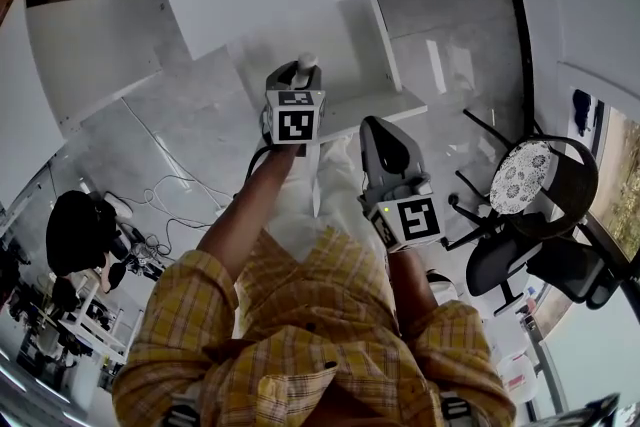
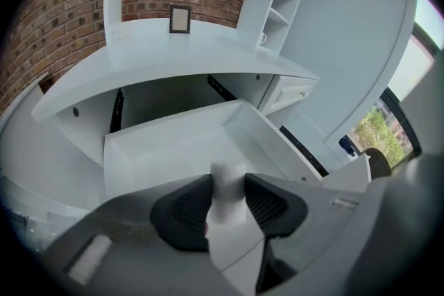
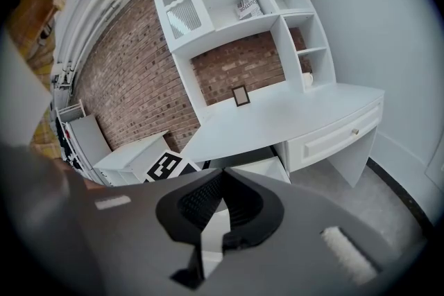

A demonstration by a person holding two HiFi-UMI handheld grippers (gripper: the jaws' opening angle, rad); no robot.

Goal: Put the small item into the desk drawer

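- Grip: left gripper (image 2: pixel 227 182) has its jaws clamped on the small white item (image 2: pixel 226 199), a short cylinder whose long axis runs along the jaws, its end proud of the pads.
- Target: open desk drawer (image 2: pixel 173 145) lies just ahead of and below the held item, under the desk top (image 2: pixel 173 55).
- Right gripper (image 3: pixel 220 180): jaws closed tip to tip, empty, and apparently farther from the drawer.

No words or numbers can be read anywhere. The cube (image 1: pixel 295 120) on the left tongs (image 2: pixel 227 201) and the cube (image 1: pixel 412 220) on the right tongs (image 3: pixel 220 204) each carry a black-and-white square code pattern, no letters. At the upper centre of the right gripper view, a booklet (image 3: pixel 248 7) on a shelf (image 3: pixel 232 19) shows print too small to read.
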